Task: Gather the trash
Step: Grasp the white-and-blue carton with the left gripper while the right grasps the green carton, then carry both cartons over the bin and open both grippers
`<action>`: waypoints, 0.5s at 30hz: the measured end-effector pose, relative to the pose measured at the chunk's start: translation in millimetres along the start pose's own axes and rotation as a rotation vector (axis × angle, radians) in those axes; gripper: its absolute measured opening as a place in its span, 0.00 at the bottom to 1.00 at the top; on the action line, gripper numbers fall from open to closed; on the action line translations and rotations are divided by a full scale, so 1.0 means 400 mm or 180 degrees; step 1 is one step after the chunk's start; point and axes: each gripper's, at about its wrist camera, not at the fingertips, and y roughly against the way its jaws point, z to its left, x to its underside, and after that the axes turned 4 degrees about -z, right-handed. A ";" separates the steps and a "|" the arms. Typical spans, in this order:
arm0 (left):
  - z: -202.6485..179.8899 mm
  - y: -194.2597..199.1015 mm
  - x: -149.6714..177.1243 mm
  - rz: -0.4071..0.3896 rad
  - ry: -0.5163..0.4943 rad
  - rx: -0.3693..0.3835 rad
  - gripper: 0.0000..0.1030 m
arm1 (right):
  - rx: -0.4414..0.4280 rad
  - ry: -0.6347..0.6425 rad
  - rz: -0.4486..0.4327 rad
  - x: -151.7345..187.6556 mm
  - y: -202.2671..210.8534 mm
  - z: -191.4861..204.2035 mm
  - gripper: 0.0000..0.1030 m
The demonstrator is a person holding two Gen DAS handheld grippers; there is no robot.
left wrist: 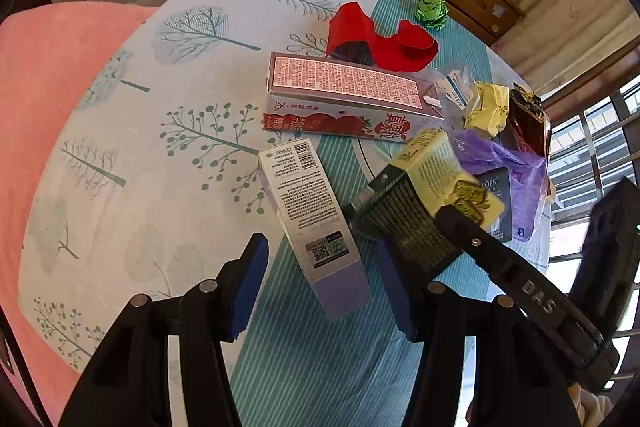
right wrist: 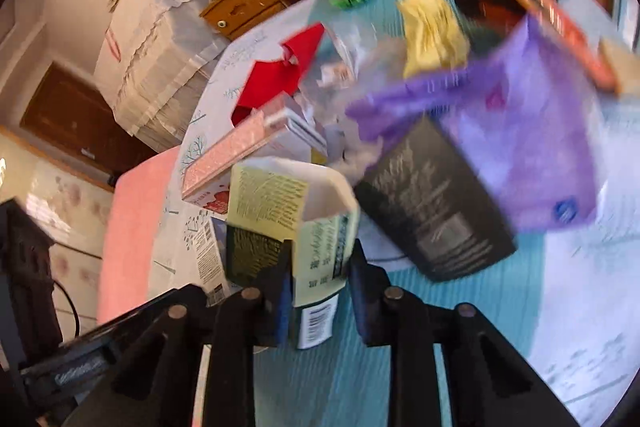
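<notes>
Right gripper clamps the open yellow-and-black carton, lifted beside the long pink strawberry milk carton. Left gripper, jaws apart, straddles the white-lilac box below that carton. Bare tree-print tablecloth lies left of it, pink edge beyond.

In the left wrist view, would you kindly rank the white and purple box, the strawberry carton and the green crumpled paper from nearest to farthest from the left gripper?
1. White and purple box: between the left gripper fingers.
2. Strawberry carton: mid-table, beyond the box.
3. Green crumpled paper: far edge, near the drawers.
</notes>
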 end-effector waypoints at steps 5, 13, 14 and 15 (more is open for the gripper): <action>-0.008 -0.042 -0.007 0.0104 0.0112 -0.0023 0.53 | 0.0093 0.0245 -0.0059 -0.009 0.034 0.002 0.24; 0.015 -0.107 -0.002 0.0267 0.0368 -0.0089 0.33 | 0.0113 0.0440 -0.0074 0.004 0.068 0.010 0.24; 0.017 -0.108 0.000 0.0255 0.0379 -0.0081 0.33 | 0.0108 0.0459 -0.0074 0.006 0.072 0.012 0.24; 0.016 -0.104 0.002 0.0223 0.0364 -0.0090 0.32 | 0.0103 0.0476 -0.0075 0.008 0.076 0.014 0.24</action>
